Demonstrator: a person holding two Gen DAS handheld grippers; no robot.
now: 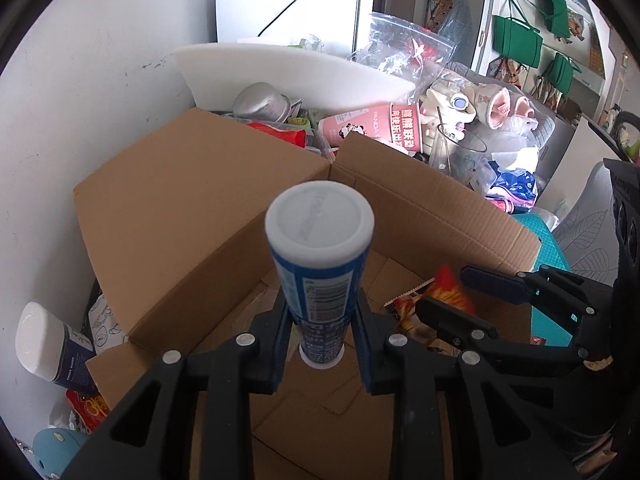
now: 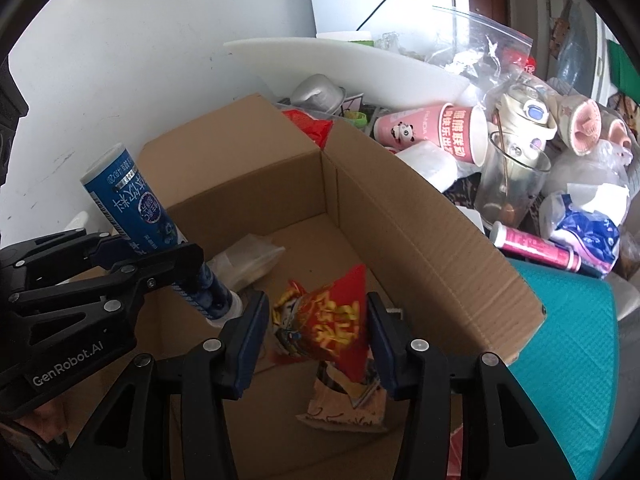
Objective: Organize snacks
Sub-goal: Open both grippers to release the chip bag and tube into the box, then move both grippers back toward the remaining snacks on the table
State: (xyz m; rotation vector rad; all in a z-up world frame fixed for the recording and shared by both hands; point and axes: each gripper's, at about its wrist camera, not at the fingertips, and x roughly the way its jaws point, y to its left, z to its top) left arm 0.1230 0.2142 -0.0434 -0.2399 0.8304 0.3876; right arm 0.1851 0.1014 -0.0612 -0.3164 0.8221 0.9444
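Observation:
An open cardboard box (image 1: 192, 216) (image 2: 420, 240) lies below both grippers. My left gripper (image 1: 320, 320) (image 2: 160, 264) is shut on a blue snack tube (image 1: 316, 276) (image 2: 132, 208) with a white cap, gripped low on its body and held tilted over the box's left half. My right gripper (image 2: 316, 320) (image 1: 460, 296) is shut on a red and yellow snack bag (image 2: 324, 328) (image 1: 452, 292), which hangs above the box floor. A pale snack bag (image 2: 344, 404) lies on the floor under it, and a clear packet (image 2: 248, 256) lies further in.
Behind and right of the box is a heap of clutter: a pink paper cup (image 2: 436, 132), a drinking glass (image 2: 512, 180), a pink tube (image 2: 536, 248), plastic bags. A teal mat (image 2: 568, 340) lies at the right. Another white-capped canister (image 1: 48, 348) leans outside the box's left wall.

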